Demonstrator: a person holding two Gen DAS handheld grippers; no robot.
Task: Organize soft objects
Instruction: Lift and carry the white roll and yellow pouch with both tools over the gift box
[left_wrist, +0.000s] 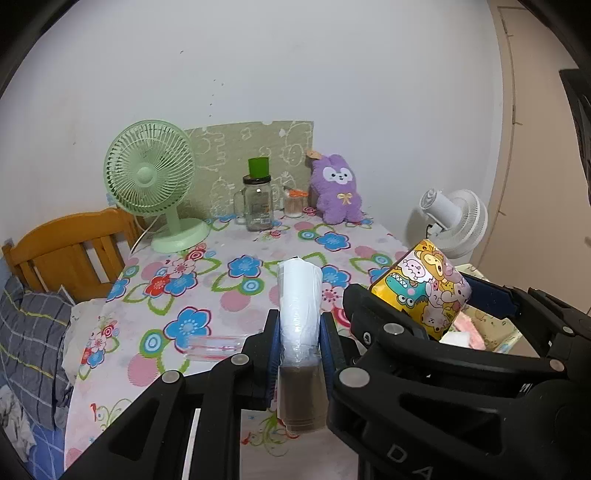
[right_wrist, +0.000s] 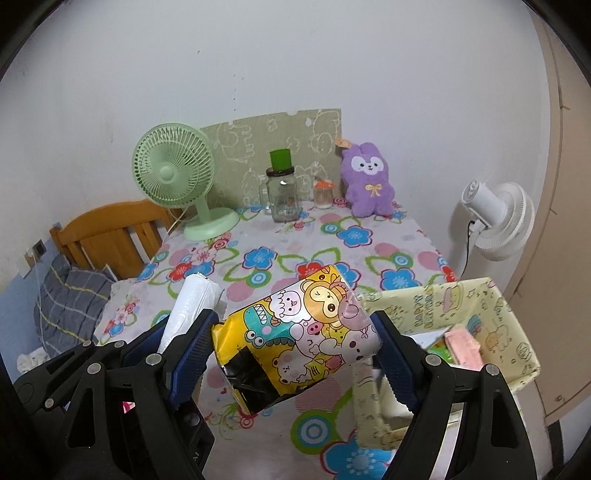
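Note:
My left gripper (left_wrist: 300, 332) is shut on a roll of white plastic bags (left_wrist: 297, 291) with a brown core, held above the flowered tablecloth (left_wrist: 192, 280). Just to its right, my right gripper (right_wrist: 295, 332) is shut on a soft yellow cartoon-printed pack (right_wrist: 306, 328), its blue pads pressing both ends. The pack (left_wrist: 424, 284) also shows in the left wrist view, and the roll (right_wrist: 192, 299) in the right wrist view. A pale yellow fabric box (right_wrist: 480, 306) stands at the table's right edge, below and right of the pack. A purple plush rabbit (left_wrist: 335, 192) sits at the back of the table.
At the back stand a green desk fan (left_wrist: 149, 177), a glass jar (left_wrist: 258, 203) with a green cup on it, and a small jar (left_wrist: 294, 203). A white fan (right_wrist: 498, 218) stands off the table's right side. A wooden headboard (left_wrist: 70, 247) and a grey checked pillow (left_wrist: 33, 332) lie to the left.

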